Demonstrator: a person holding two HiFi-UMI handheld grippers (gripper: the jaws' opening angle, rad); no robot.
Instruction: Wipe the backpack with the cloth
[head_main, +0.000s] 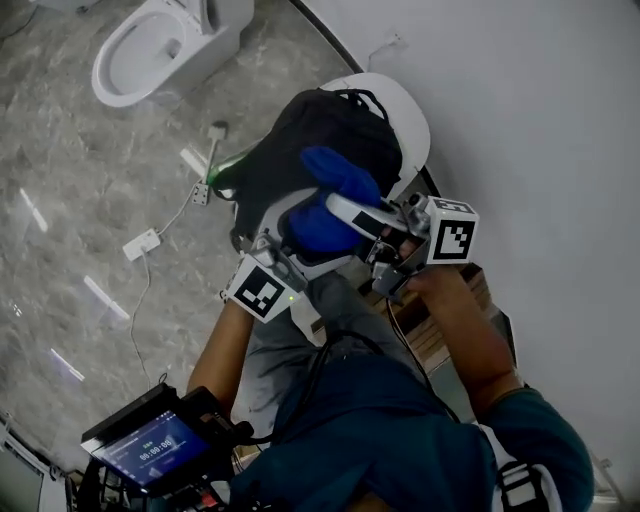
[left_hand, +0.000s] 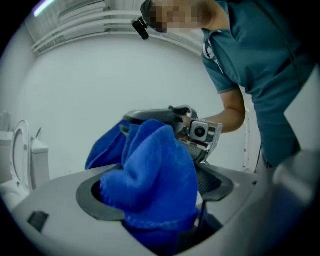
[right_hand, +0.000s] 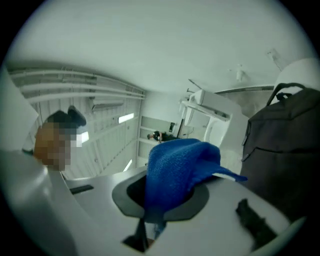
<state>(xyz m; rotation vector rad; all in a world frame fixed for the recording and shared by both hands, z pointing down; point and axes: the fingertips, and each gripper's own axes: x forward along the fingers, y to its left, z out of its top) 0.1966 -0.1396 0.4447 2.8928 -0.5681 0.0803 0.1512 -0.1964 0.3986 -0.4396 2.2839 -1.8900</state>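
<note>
- Blue terry cloth (head_main: 320, 228): bunched up and held in the air between the two grippers, just in front of the backpack (head_main: 300, 130). Whether it touches the backpack cannot be told.
- Backpack: black, standing upright on a white round desk (head_main: 412, 120) beside a pale wall (head_main: 540, 100). No brand name or label can be read on it in any view.
- Right gripper (head_main: 340, 208): jaws together, clamped on one end of the cloth, whose free fold juts out past them.
- Left gripper (head_main: 295, 228): jaws apart. The thick bunch of cloth lies between them, and the pads stand off to either side of it.
- Marker cube (head_main: 452, 232) on each gripper: black-and-white square patterns only, with no letters or numerals.
- Screen (head_main: 150, 450), lower left of the head view: a lit blue panel with a row of pale digits, too small to read with certainty.
- Floor (head_main: 60, 170): grey marbled tile. A white toilet (head_main: 165, 45) stands at the top of the head view, well apart from the desk. White power strips (head_main: 142, 244) and their cables lie between the toilet and the desk. No print is legible on any of them.
</note>
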